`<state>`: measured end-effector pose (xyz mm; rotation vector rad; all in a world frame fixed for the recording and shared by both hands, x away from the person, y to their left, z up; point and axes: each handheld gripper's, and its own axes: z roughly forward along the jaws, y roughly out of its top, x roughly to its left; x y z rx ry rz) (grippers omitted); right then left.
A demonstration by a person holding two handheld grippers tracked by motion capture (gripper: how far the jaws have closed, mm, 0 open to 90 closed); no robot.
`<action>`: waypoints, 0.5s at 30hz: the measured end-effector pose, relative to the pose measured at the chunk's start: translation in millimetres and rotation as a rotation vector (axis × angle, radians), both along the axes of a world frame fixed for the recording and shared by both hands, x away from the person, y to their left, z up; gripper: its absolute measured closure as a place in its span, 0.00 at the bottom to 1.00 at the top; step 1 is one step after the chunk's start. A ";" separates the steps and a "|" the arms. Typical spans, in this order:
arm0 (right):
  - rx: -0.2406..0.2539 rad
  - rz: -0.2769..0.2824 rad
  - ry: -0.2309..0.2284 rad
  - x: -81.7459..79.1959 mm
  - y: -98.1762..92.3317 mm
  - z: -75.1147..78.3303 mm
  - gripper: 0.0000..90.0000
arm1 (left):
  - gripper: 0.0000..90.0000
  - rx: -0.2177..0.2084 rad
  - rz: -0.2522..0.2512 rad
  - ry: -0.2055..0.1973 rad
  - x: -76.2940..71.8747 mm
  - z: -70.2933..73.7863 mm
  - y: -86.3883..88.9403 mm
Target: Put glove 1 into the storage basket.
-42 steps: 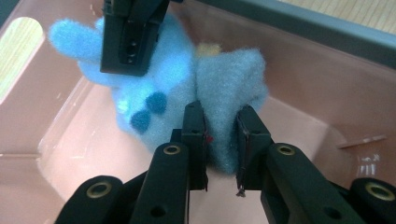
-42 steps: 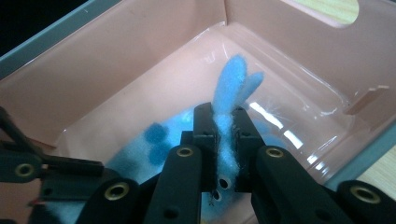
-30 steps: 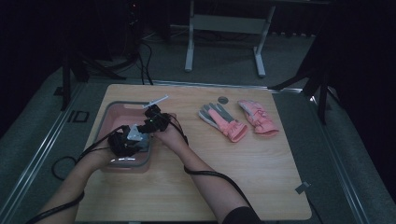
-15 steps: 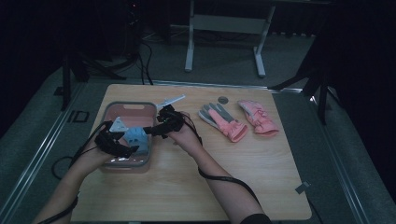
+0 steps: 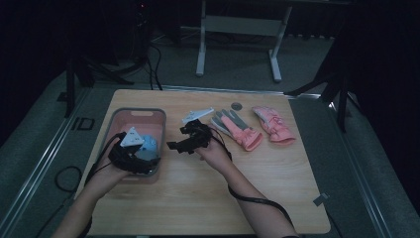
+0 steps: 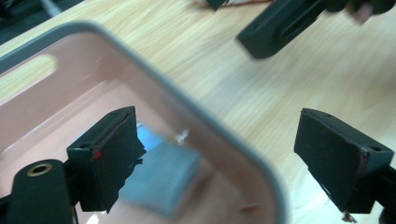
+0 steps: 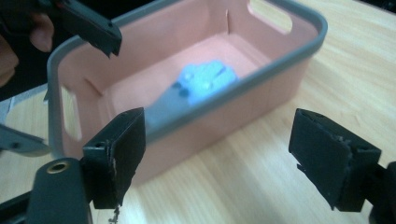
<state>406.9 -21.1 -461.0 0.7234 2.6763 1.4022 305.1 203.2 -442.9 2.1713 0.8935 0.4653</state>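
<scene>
A pink bin with a grey rim [image 5: 159, 130] stands on the left of the wooden table. A blue and grey glove [image 5: 147, 146] lies loose on its floor, also seen in the left gripper view [image 6: 161, 179] and the right gripper view [image 7: 201, 83]. My left gripper [image 5: 143, 157] hovers over the bin's near right corner; its jaws have just been opening and are open and empty [image 6: 224, 161], astride the rim [image 6: 196, 109]. My right gripper [image 5: 173, 146] is just right of the bin, pointing at it, jaws freshly opened and empty [image 7: 219, 154].
Two pink gloves [image 5: 238, 130] [image 5: 273, 124] lie side by side at the back right of the table. A small round grey disc [image 5: 236, 105] sits behind them. Bare wood [image 5: 208, 198] stretches across the near half. The table edge drops to grey floor.
Both grippers were close together over the bin; the right one has pulled out to the right onto open table, the left has lifted toward the near corner. The blue glove now lies free.
</scene>
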 end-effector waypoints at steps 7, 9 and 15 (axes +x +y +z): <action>-0.040 0.012 -0.002 -9.2 -23.8 0.7 0.17 | 0.16 -0.035 -0.040 0.015 -4.4 -0.6 -34.9; -0.039 0.009 -0.005 -10.8 -31.7 2.3 0.16 | 0.16 -0.038 -0.062 0.012 -6.1 -1.9 -44.9; -0.041 0.033 0.014 -14.8 -61.8 2.3 0.12 | 0.16 -0.046 -0.097 -0.004 -9.6 -8.2 -75.2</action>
